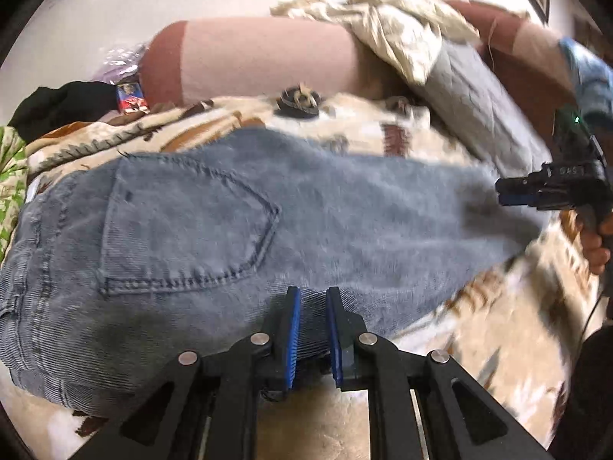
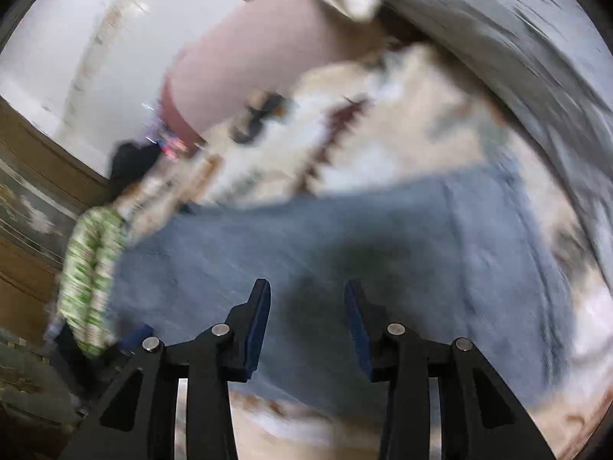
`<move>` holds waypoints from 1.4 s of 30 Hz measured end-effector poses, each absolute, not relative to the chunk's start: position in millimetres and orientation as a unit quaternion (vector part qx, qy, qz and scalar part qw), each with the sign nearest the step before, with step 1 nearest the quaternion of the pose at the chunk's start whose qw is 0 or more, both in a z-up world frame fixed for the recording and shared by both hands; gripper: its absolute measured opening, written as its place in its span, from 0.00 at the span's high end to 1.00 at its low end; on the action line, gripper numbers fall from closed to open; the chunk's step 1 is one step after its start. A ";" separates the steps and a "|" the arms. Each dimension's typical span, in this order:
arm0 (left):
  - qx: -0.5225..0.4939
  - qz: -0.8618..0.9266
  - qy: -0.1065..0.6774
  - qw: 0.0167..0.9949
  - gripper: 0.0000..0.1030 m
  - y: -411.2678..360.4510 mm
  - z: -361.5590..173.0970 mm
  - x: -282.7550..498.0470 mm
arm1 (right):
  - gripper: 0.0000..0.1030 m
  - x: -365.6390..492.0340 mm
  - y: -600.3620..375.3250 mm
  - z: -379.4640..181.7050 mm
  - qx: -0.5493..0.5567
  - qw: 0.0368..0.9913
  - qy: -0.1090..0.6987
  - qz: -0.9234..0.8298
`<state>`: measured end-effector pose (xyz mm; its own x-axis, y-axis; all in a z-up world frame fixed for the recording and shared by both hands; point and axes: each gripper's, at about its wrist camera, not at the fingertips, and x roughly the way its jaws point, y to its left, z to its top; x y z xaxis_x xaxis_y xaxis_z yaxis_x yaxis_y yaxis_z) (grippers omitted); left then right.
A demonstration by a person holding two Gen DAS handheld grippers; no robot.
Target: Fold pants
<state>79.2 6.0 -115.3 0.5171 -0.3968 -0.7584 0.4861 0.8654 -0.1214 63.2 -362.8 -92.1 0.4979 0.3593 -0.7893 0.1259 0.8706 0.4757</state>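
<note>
Blue-grey corduroy pants [image 1: 237,230] lie folded on a patterned cream blanket [image 1: 230,119], back pocket up and waistband at the left. My left gripper [image 1: 313,295] sits at the near edge of the pants, jaws close together with pants fabric between the blue pads. My right gripper [image 1: 505,191] shows at the right end of the pants in the left wrist view, held by a hand. In the blurred right wrist view my right gripper [image 2: 306,287] is open and empty above the pants [image 2: 345,253].
A pink bolster [image 1: 260,57] and a grey quilted cushion [image 1: 475,88] lie behind the pants, with cream cloth [image 1: 390,19] draped on them. Green patterned cloth [image 1: 11,176] and black cloth [image 1: 65,103] sit at the left. A wooden wall [image 2: 30,199] stands left.
</note>
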 end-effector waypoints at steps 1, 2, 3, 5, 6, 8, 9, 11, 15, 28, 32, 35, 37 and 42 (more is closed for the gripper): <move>0.059 -0.255 0.427 0.866 0.85 5.7 -118.6 79.6 | 0.60 61.8 -363.6 -96.4 0.246 0.827 0.502 0.069; 0.059 -0.257 0.429 0.864 0.85 5.7 -119.8 79.1 | 0.60 60.9 -363.3 -101.2 0.237 0.824 0.511 0.061; 0.057 -0.260 0.431 0.862 0.85 6.9 -120.6 79.2 | 0.60 60.5 -363.6 -107.3 0.216 0.823 0.525 0.041; 0.051 -0.265 0.439 0.857 0.85 9.7 -122.2 79.8 | 0.61 60.6 -368.4 -115.4 0.191 0.823 0.535 0.008; 0.051 -0.267 0.441 0.856 0.85 11.2 -123.1 79.2 | 0.64 59.7 -373.1 -119.0 0.190 0.823 0.536 0.009; 0.055 -0.269 0.440 0.855 0.85 9.0 -123.5 78.5 | 0.73 58.6 -381.6 -120.2 0.197 0.821 0.536 0.016; 0.054 -0.269 0.440 0.855 0.85 9.2 -122.4 77.6 | 0.75 58.2 -385.0 -118.5 0.198 0.819 0.538 0.005; 0.044 -0.270 0.434 0.858 0.85 10.2 -115.6 77.3 | 0.72 59.1 -387.5 -110.6 0.201 0.822 0.533 -0.007; 0.017 -0.293 0.376 0.879 0.85 13.9 -89.4 75.8 | 0.71 72.5 -378.8 -86.8 0.181 0.858 0.481 0.019; 0.010 -0.274 0.418 0.866 0.76 8.1 -115.5 91.8 | 0.70 147.0 -290.5 -125.9 0.081 0.862 0.495 0.068; 0.013 -0.268 0.426 0.864 0.76 7.5 -120.2 91.8 | 0.70 156.4 -300.1 -125.9 0.094 0.869 0.484 0.048; 0.007 -0.264 0.433 0.862 0.76 9.4 -124.3 93.9 | 0.70 157.2 -302.5 -126.3 0.094 0.878 0.467 0.042; 0.010 -0.262 0.431 0.864 0.76 9.6 -123.7 92.9 | 0.70 151.9 -307.2 -120.4 0.108 0.877 0.467 0.034; 0.004 -0.257 0.425 0.868 0.76 14.2 -121.7 91.5 | 0.61 113.1 -354.6 -80.8 0.182 0.887 0.424 0.005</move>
